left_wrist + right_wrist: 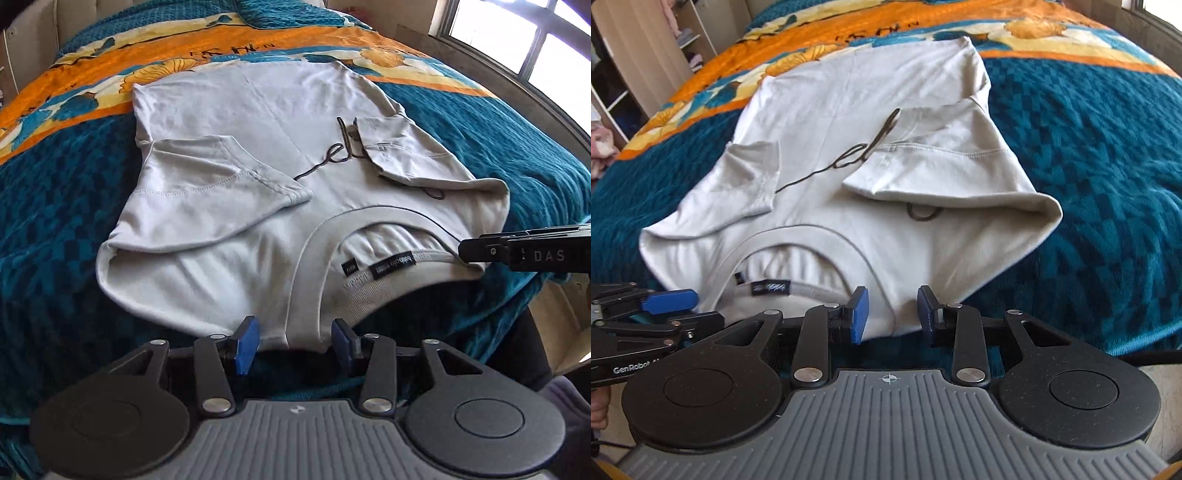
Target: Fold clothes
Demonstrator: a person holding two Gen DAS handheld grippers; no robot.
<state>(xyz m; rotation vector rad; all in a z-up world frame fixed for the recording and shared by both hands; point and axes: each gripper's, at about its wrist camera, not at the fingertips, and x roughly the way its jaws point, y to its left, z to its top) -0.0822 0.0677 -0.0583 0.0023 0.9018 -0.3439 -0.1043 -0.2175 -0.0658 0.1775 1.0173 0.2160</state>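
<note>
Both our claws, left claw (pixel 293 341) and right claw (pixel 892 314), stand open at the pale grey cotton T-shirt's (pixel 258 155) collar edge, low in frame, on the teal blanketed bed (pixel 55 206).

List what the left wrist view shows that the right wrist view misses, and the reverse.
Only the left wrist view shows the window at upper right. Only the right wrist view shows the shelves at upper left. Both share the grey T-shirt with sleeves folded in, the teal and orange blanket, and both grippers, left gripper and right gripper, jaws open at the collar edge.
</note>
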